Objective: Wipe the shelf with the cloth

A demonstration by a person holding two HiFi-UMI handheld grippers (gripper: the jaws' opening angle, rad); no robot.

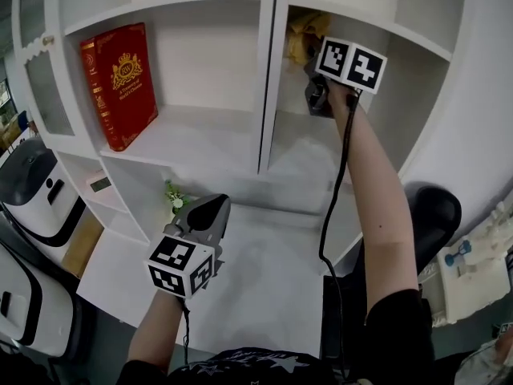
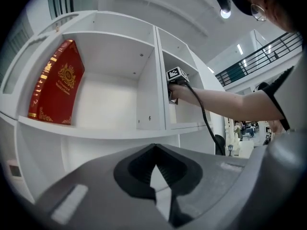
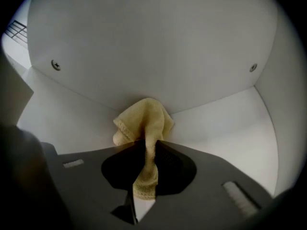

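1. The right gripper (image 1: 313,72) is reached into the upper right compartment of the white shelf (image 1: 298,157). Its jaws are clamped on a yellow cloth (image 1: 303,37).
2. In the right gripper view, the right gripper (image 3: 146,145) pinches a narrow strip of the cloth (image 3: 144,121). The strip runs back between the jaws along their own line, and the loose bunch sits just ahead of the tips.
3. The bunch lies at or just beside the seam where two white panels meet. Whether it actually presses on a panel cannot be told. Two screw heads show on the bigger panel.
4. Key relation: the cloth lies straight ahead of the right jaws, towards the back of the compartment. In the head view the compartment's bottom board lies below the gripper. Wiping that board likely needs the gripper tipped down so the bunch drags on it.
5. The left gripper (image 1: 207,208) is low, in front of the lower shelves and well apart from the cloth. In its own view the left gripper (image 2: 153,150) has its jaw tips together with nothing between them.
6. The right hand is clearly nearer, so the wipe is its job and the left looks idle.
7. A red book (image 1: 119,83) leans in the left compartment, across the divider and not in the wipe path.
8. Judgement: cloth in hand, wipe just starting or in progress. Slip risk is low, since the strip sits deep in the jaws.
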